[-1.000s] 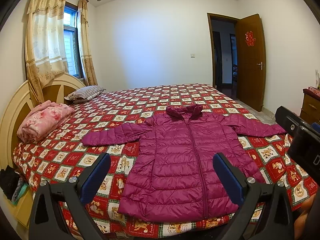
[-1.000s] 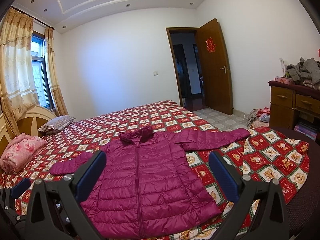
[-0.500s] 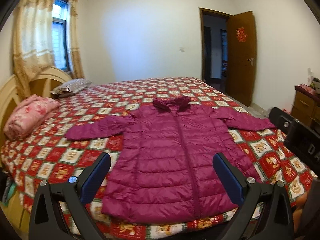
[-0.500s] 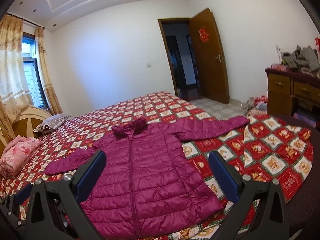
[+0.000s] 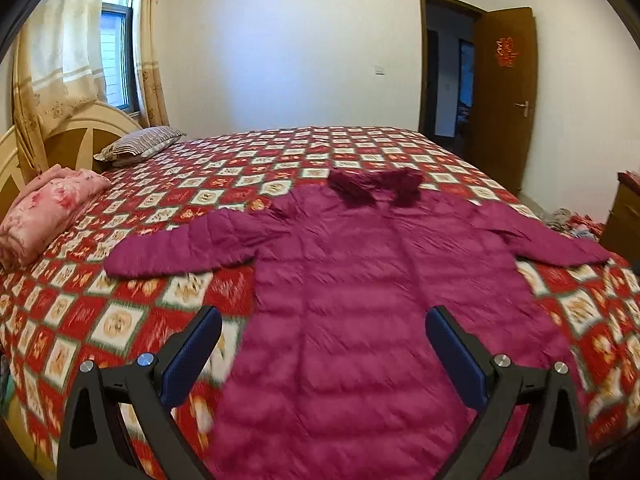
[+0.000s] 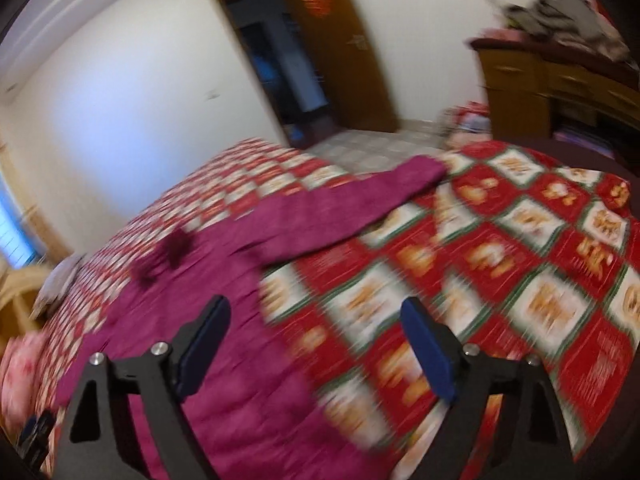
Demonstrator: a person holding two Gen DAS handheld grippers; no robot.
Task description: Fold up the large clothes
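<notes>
Jacket (image 5: 360,320) lies flat on bed (image 5: 120,320); both grippers, left (image 5: 324,354) wide and empty, right (image 6: 316,338) just narrowing slightly on nothing, should pinch jacket's near hem corners squarely.

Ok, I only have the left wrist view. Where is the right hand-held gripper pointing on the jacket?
Observer: The right hand-held gripper frames the jacket at its side edge, just below the spread sleeve.
Operator: Is it holding anything?
Observer: No. It is open with nothing between the jaws, which have just been closing slightly.
Operator: What's on top of the dresser?
Observer: A heap of grey clothes sits on the dresser.
</notes>
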